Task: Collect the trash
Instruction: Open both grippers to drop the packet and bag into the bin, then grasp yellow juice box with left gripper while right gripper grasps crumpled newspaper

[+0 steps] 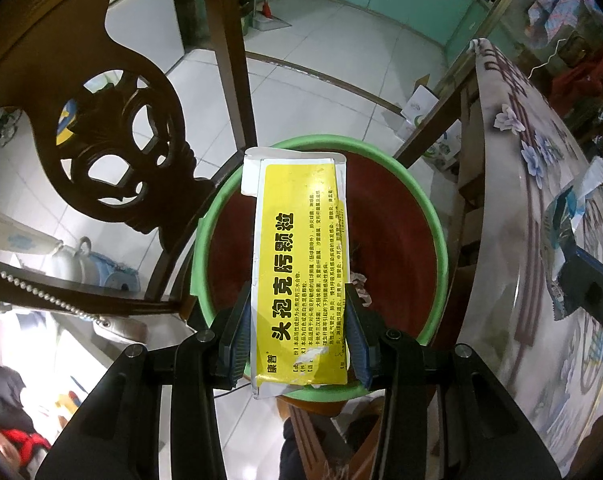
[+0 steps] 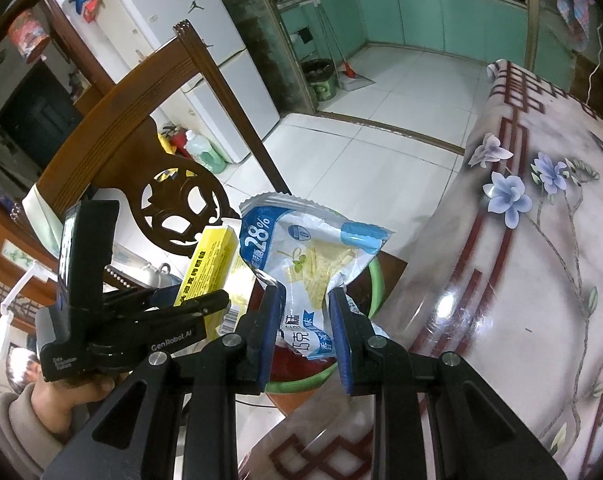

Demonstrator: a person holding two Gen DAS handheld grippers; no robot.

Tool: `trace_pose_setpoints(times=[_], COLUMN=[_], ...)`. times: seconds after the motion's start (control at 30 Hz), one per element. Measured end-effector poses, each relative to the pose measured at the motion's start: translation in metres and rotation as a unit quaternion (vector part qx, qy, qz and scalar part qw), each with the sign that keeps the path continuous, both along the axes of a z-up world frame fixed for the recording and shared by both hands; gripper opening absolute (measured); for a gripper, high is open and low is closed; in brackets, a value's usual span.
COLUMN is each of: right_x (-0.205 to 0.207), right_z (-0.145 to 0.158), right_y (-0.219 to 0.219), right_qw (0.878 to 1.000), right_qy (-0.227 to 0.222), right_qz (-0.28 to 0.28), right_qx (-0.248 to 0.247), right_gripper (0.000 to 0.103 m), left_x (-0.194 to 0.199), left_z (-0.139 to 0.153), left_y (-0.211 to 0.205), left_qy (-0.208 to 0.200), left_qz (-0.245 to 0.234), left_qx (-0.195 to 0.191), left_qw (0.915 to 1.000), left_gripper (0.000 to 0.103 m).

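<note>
1. The main risk, as I judge it, is a miss at the drop. The yellow box (image 1: 297,276) is long and hangs over the green basin (image 1: 433,216); its far end reaches to the basin's far rim. If let go while tilted, it could catch that rim and tip out onto the floor (image 1: 333,60).

2. The snack bag (image 2: 317,256) is light and crinkled. Released from where it hangs, over the basin's edge nearest the counter (image 2: 541,280), it could flutter aside and land on the chair seat or the floor rather than inside.

3. Both tools are close together over the same basin, so they could knock each other if both move in at once.

4. The left gripper (image 1: 299,324) has its fingers (image 1: 237,320) closed against the two long sides of the yellow box, at the end nearest the camera. They stand about as far apart as the box is wide, and the box looks slightly dented there.

5. The right gripper (image 2: 303,320) has its fingers (image 2: 267,320) part way closed, pinching the lower end of the snack bag, which bunches between them.

6. The basin sits on a wooden chair (image 1: 113,120) just beside the counter's edge. A small crumpled scrap (image 1: 359,284) already lies inside it.
</note>
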State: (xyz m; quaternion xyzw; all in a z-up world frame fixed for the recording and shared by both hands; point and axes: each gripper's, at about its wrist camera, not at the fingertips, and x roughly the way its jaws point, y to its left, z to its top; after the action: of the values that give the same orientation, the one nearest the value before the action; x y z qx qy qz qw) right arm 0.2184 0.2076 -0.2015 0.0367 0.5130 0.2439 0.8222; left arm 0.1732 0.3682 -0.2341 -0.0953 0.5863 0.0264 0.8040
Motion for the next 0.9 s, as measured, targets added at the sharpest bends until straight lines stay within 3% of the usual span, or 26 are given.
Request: trace_pose_setpoints(times=[0.1, 0.17, 0.27, 0.67, 0.9], right_x=[-0.001, -0.002, -0.005, -0.044, -0.076], right_z=[0.001, 0.003, 0.007, 0.038, 0.049], right_y=[0.001, -0.001, -0.002, -0.03, -0.084], right_qw=[1.0, 1.0, 1.0, 0.999, 0.997], right_qy=[0.0, -0.003, -0.009, -0.043, -0.063], right_qz=[0.0, -0.001, 0.0, -0.008, -0.042], right_qx=[0.005, 0.01, 0.014, 0.022, 0.011], right_gripper=[0.036, 0.041, 0.049, 0.049, 0.049], left_x=[0.0, -0.003, -0.007, -0.036, -0.054], left_z=[0.001, 0.007, 0.016, 0.052, 0.069], left_y=[0.002, 0.006, 0.008, 0.0, -0.03], left_qy=[0.001, -0.012, -0.024, -0.063, -0.081], left_qz=[0.007, 0.019, 0.028, 0.031, 0.009], left_qx=[0.001, -0.007, -0.004, -0.004, -0.003], left_qw=[1.0, 0.9997, 0.9993, 0.9975, 0.9966], left_gripper=[0.051, 0.068, 0.069, 0.069, 0.069])
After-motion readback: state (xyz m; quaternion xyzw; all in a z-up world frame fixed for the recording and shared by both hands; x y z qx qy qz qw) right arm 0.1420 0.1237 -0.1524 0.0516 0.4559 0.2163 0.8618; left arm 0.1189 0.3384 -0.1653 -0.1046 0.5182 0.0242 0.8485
